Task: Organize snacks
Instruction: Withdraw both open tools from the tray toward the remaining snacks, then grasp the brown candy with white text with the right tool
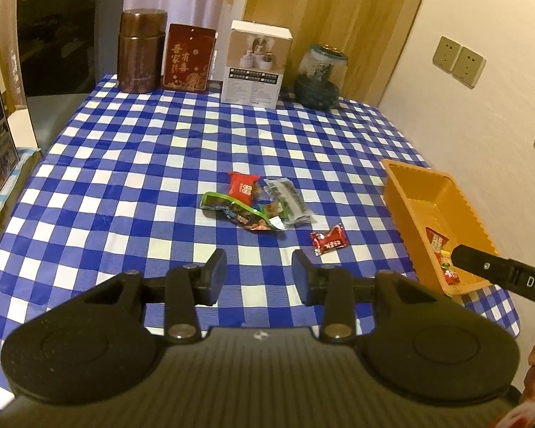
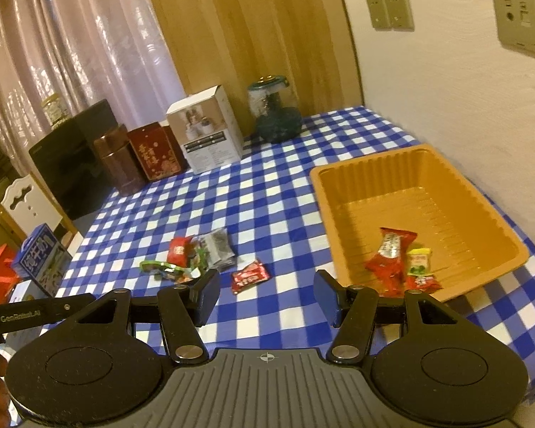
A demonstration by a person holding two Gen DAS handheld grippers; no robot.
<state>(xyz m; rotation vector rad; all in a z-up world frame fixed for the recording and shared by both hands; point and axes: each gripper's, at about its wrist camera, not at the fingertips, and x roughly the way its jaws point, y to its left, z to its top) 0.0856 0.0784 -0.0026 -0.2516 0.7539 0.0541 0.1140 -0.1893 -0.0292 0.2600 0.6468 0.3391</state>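
Since both sets of fingers are spread with nothing between them, next pick is open: the lone red foil-wrapped candy (image 2: 250, 275) lies on the blue-and-white checked surface (image 2: 274, 196) just left of the orange plastic tray (image 2: 510, 249), ahead of the right gripper (image 2: 267, 294), long axis slanted. Left gripper (image 1: 259, 274) is further off. Mixed wrapper pile (image 1: 256, 203) sits beyond; path clear.
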